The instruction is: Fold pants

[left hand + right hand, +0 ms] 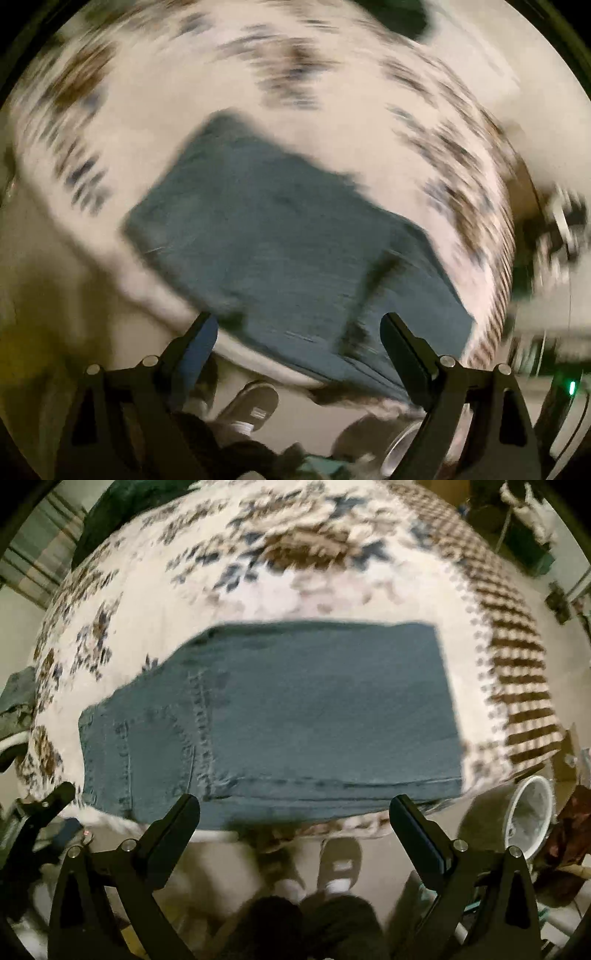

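Folded blue pants [273, 716] lie flat on patterned bed cover [258, 554], near its front edge. Right gripper [295, 805] & left gripper [299, 325] both spread wide, empty, hovering just in front of/above pants, not touching.

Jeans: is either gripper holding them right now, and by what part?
Nothing is held. The left gripper and right gripper are both open and clear of the folded jeans, which lie flat on the patterned bedspread.
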### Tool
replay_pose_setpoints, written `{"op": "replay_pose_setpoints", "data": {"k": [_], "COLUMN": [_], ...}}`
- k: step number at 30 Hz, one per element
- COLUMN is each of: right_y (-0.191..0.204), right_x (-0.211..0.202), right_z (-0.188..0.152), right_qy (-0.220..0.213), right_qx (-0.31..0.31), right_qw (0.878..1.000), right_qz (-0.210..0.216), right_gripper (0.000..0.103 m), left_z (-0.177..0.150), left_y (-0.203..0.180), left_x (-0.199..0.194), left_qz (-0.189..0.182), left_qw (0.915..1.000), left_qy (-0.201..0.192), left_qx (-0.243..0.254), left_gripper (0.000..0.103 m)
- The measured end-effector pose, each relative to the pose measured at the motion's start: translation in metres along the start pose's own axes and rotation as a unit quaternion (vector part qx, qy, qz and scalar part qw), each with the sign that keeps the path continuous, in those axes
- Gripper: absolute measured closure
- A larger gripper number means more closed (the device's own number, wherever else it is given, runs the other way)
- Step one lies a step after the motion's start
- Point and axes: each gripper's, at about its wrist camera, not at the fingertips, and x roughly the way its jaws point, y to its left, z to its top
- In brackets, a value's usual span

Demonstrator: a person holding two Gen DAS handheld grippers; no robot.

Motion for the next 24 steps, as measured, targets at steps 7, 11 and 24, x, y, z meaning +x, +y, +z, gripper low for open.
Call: {"op": "replay_pose_setpoints", "data": {"k": [7,11,24], "right_y": [0.023,0.033,0.047], "right_x": [0.051,0.066,0.084], "right_z": [0.004,0.011,0.025], "right_qy": [0.035,0.037,0.049], "right_qx": [-0.015,-0.018,-0.018], "right_qw": [0.999,0.999,0.999], "right_qz": [0.016,0.013,-0.005], "right_gripper": [0.034,0.034,0.034], "left_z": [0.019,0.028,0.021], "left_y": [0.11,0.118,0.139], "left_x": [0.048,0.07,0.073], "left_qz": [-0.032,-0.073,-0.19], "left_qw": [0.9836,0.9797,0.9483], "left_qy": [-0.021,-0.039,-0.092], "left_qx": [-0.176,-0.182,-0.237], "left_gripper": [0.015,0.038,0.041]}}
